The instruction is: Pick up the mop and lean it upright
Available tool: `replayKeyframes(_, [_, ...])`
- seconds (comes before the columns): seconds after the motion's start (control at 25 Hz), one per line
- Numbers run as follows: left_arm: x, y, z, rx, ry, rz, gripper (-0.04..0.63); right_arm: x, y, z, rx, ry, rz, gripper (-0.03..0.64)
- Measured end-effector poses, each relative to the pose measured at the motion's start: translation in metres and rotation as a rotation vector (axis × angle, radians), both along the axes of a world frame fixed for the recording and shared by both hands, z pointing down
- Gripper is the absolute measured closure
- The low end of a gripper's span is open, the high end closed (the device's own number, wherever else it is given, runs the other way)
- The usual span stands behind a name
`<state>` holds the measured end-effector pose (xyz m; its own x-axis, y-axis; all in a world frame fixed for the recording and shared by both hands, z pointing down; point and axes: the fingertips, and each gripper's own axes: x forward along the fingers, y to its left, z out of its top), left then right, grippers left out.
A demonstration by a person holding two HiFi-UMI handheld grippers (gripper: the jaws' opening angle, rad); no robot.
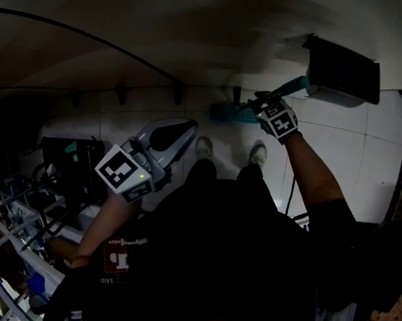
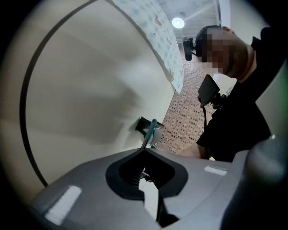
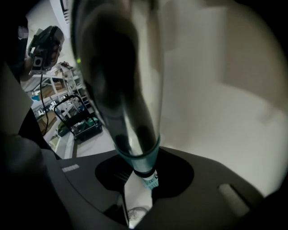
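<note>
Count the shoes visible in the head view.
2. The left shoe and the right shoe stand side by side on the pale floor, just short of the teal mop head. No others show.

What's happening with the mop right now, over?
Left gripper shut, empty. Right gripper shut on mop handle; mop head down at floor. Wall box close beside handle top.

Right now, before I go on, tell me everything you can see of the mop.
The mop has a flat teal head low at the foot of the wall, ahead of the person's shoes. Its shiny metal pole, with a teal collar, slants up from the head. The right gripper is clamped on the pole, and a teal handle end sticks out beyond it.
</note>
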<state>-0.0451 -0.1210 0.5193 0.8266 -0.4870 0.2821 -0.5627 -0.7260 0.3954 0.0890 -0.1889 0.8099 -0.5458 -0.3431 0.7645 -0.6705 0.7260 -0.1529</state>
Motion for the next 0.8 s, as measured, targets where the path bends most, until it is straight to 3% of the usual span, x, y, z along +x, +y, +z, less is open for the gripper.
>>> replayKeyframes(0.32, [-0.007,-0.004,0.013,-0.026,-0.014,-0.016,0.600,0.006,-0.010,0.028,-0.030,0.023,0.004,0.480])
replayKeyframes(0.8, [-0.006,-0.008,0.023,-0.052,-0.017,-0.017,0.601,0.045,-0.054,0.043,-0.075,-0.109,0.258,0.472])
